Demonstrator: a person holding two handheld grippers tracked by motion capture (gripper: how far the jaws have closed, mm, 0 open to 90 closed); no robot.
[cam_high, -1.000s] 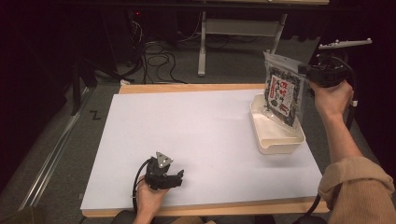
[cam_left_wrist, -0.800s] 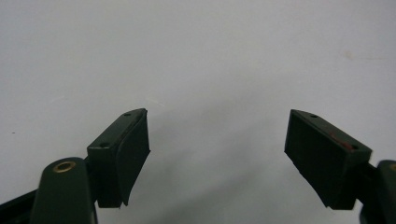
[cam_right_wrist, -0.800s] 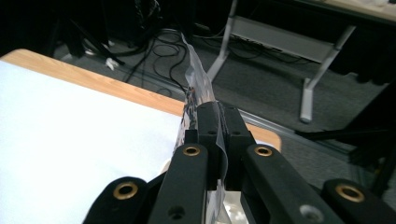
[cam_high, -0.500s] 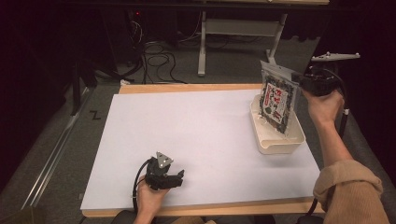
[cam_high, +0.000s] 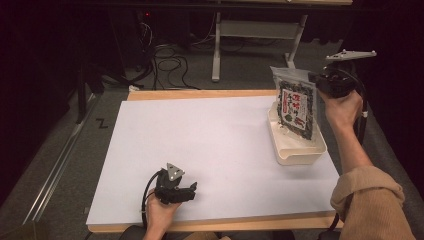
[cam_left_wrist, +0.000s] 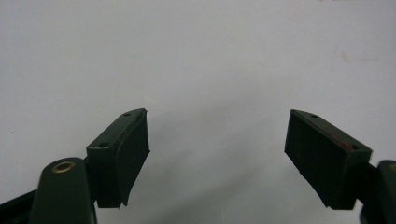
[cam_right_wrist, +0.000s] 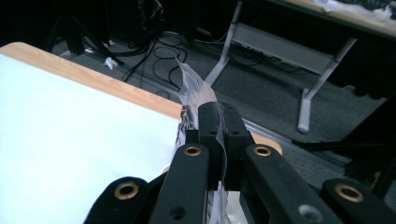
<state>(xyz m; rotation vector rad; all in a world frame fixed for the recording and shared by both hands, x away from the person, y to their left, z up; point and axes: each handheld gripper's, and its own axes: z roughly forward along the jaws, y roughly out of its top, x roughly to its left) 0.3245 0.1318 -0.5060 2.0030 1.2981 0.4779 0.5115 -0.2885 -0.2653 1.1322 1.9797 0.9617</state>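
Observation:
A clear snack bag (cam_high: 295, 106) with a dark printed label hangs upright over a white plastic tray (cam_high: 300, 152) at the table's right side. My right gripper (cam_high: 320, 80) is shut on the bag's upper right edge, held up in the air. In the right gripper view the jaws press together on the thin clear edge of the bag (cam_right_wrist: 194, 88). My left gripper (cam_high: 187, 192) rests low on the white table cover near the front edge, open, with nothing between its fingers (cam_left_wrist: 130, 149).
A white sheet (cam_high: 200, 145) covers the wooden table (cam_high: 200, 94). Beyond the far edge lie cables (cam_high: 165, 55) on a grey floor and the metal legs of another desk (cam_high: 260, 30).
The right gripper has lifted and carried the bag slightly leftward, so it hangs more upright over the tray. The left gripper has not moved.

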